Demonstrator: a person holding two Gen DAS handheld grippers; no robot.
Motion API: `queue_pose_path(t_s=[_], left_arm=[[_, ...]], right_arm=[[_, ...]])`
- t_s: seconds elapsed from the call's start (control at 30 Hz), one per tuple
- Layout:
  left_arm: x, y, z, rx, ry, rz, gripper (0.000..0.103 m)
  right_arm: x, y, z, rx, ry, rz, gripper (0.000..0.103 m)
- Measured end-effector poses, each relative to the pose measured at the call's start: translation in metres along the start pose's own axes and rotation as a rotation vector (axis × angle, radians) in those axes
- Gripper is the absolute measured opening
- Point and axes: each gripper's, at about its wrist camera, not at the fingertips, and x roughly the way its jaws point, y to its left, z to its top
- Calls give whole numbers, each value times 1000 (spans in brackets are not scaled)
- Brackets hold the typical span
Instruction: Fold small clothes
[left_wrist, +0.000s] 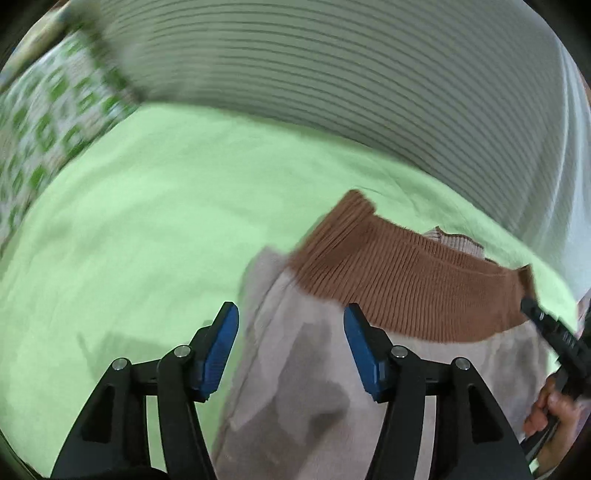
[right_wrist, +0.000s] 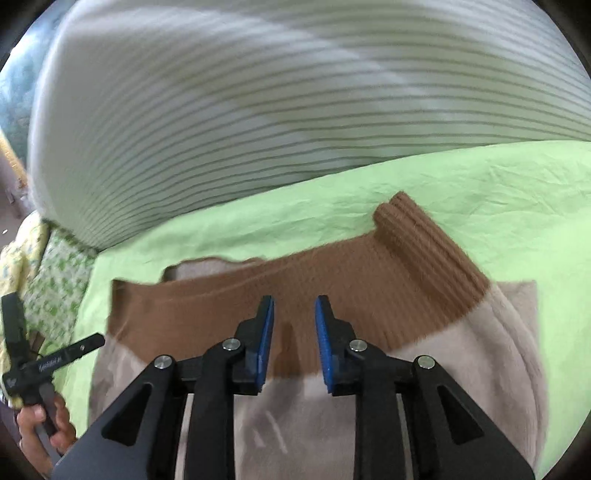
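Nearest the lens, the left gripper (left_wrist: 291, 332) and the right gripper (right_wrist: 294, 325) are seen parted, nothing clasped. Beneath them a beige garment (right_wrist: 461, 354) with brown ribbed hem (right_wrist: 369, 280) is spread on the green sheet (left_wrist: 147, 206). It is judged soft, light and limp (best pinched at the thicker hem corners).

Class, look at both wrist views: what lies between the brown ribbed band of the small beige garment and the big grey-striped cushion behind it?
Only bare green sheet separates the brown ribbed band from the striped cushion; both views show it.
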Motion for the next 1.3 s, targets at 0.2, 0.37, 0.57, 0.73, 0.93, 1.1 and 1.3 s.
queue_pose_path(t_s=[0.2,0.37,0.57,0.73,0.93,1.1,1.3], left_arm=[[-20,45,-54,-129,64,-29,70],[-31,65,-96,-155,127,-27,70],[-46,78,-129,-233,153,-62,78],[-36,70,-146,-296,193,-53,78],[-28,75,-152,-394,198,-96,82],[-16,69,-140,-461,170,-147,82],[-8,60,-126,-462,129,-179,54]], right_arm=[[-29,9,-44,-80,67,80,44],[-45,-39,-66,-11,47,-128,41],[-91,-58,-64,139,-81,-201,46],[-93,-36,-63,138,-65,-134,46],[-79,7,-69,83,-18,-39,46],[-52,38,-68,40,16,12,46],[-33,54,-63,2,49,36,46]])
